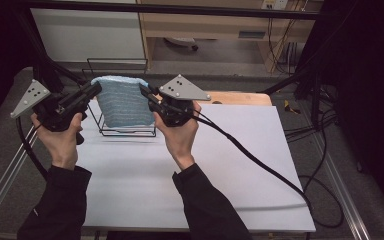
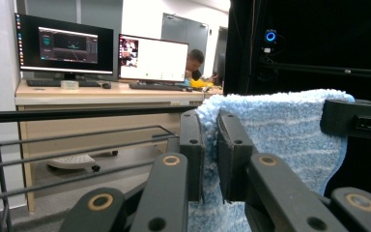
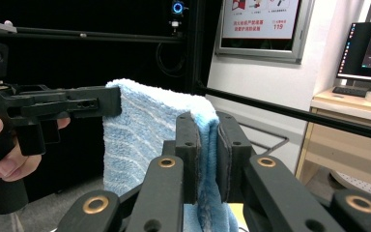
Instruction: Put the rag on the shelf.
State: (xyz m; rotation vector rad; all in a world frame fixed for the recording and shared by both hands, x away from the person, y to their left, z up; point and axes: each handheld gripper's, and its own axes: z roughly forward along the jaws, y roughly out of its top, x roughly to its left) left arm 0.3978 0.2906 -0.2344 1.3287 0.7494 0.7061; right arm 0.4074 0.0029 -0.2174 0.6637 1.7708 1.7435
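one light blue towel [image 1: 125, 100] hangs in the air above the far left part of the table [image 1: 230, 165], stretched between two grippers. the left gripper [image 1: 96, 90] pinches the towel's upper left corner, jaws clamped on the cloth, and the right gripper [image 1: 145, 91] pinches its upper right corner the same way. the towel hangs over one black wire rack [image 1: 130, 131] standing on the table; whether its lower edge touches the rack i cannot tell. two hands in dark sleeves hold the grippers, and a black cable trails from each. the table has one white top with a strip of bare wood at its far edge. beyond it, a wooden desk [image 2: 106, 94] carries two monitors [image 2: 65, 46], and a poster [image 3: 261, 24] hangs on the wall.
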